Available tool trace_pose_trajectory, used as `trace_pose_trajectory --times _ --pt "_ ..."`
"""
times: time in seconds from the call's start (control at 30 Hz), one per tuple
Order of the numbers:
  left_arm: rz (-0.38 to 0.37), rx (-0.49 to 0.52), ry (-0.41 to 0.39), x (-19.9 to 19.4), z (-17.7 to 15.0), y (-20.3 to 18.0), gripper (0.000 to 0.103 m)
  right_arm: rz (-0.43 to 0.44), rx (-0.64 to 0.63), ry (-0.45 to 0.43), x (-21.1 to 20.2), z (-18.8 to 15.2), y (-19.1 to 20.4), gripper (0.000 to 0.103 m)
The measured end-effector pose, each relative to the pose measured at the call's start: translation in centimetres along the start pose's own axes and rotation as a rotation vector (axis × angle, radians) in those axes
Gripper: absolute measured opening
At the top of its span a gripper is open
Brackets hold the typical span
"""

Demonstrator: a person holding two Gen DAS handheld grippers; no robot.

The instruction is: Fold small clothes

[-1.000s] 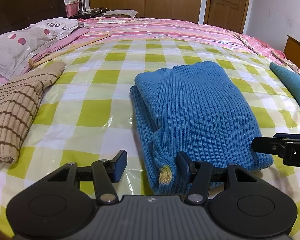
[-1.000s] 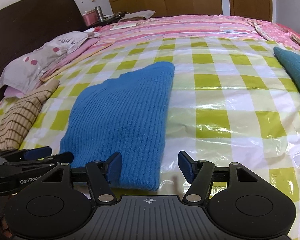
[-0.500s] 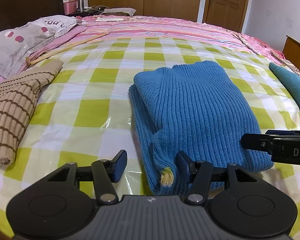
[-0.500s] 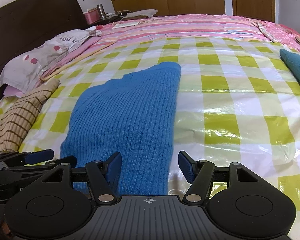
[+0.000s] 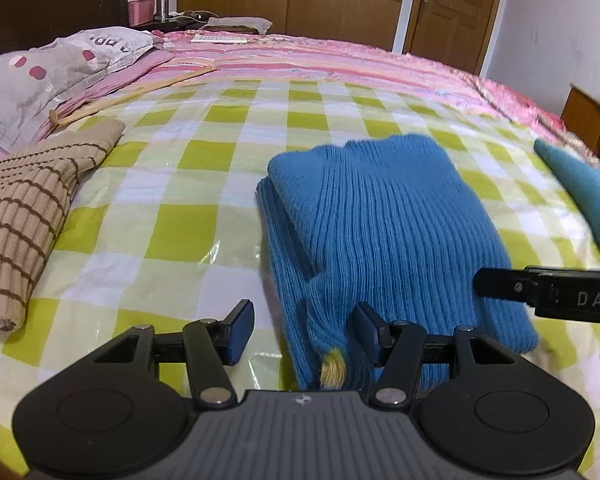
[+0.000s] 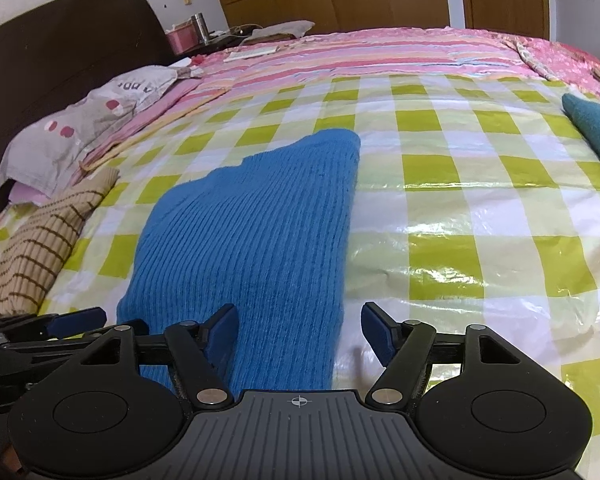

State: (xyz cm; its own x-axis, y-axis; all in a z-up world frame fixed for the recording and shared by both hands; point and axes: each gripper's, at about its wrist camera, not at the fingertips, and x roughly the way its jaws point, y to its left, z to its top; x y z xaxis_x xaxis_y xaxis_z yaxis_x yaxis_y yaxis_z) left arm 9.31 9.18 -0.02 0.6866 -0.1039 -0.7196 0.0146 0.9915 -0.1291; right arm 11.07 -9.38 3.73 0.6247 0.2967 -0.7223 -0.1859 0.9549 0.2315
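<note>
A blue ribbed knit sweater (image 5: 384, 232) lies folded on the green-and-white checked sheet (image 5: 172, 220); it also shows in the right wrist view (image 6: 256, 232). My left gripper (image 5: 304, 328) is open, its jaws on either side of the sweater's near left corner, where a yellow tag (image 5: 332, 368) shows. My right gripper (image 6: 300, 332) is open over the sweater's near right edge. The right gripper's finger (image 5: 548, 288) reaches in over the sweater from the right in the left wrist view. The left gripper (image 6: 60, 328) shows at the lower left of the right wrist view.
A folded tan striped garment (image 5: 24, 216) lies at the left. A teal garment (image 5: 580, 192) lies at the right. A grey dotted pillow (image 5: 40, 80) and pink striped bedding (image 5: 320, 64) lie beyond. A dark headboard (image 6: 60, 68) stands at the left.
Both grippers have moved forward over the sweater's near edge. The right gripper's finger reaches further left across the sweater. Both stay open.
</note>
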Motion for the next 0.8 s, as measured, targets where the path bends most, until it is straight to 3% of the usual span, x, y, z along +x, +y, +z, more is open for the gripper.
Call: trace_pose_trajectory --times 0.2,0.4,0.53,0.8 --pt "-0.074 -0.074 -0.006 0.5 1.5 1.2 0.061 0.051 0.051 -0.004 1.1 0.8 -1.5 0.075" --pt "-0.116 -0.079 0.026 2.4 2.0 1.2 0.065 0.135 0.101 0.002 2.7 1.5 -2.4 0.081" --pt "-0.133 -0.086 0.035 3.2 2.0 1.7 0.072 0.188 0.149 0.018 4.2 1.9 -3.3 0.084" --pt "-0.192 -0.119 0.03 3.6 2.4 2.7 0.073 0.237 0.126 -0.006 4.3 2.6 -3.6 0.084"
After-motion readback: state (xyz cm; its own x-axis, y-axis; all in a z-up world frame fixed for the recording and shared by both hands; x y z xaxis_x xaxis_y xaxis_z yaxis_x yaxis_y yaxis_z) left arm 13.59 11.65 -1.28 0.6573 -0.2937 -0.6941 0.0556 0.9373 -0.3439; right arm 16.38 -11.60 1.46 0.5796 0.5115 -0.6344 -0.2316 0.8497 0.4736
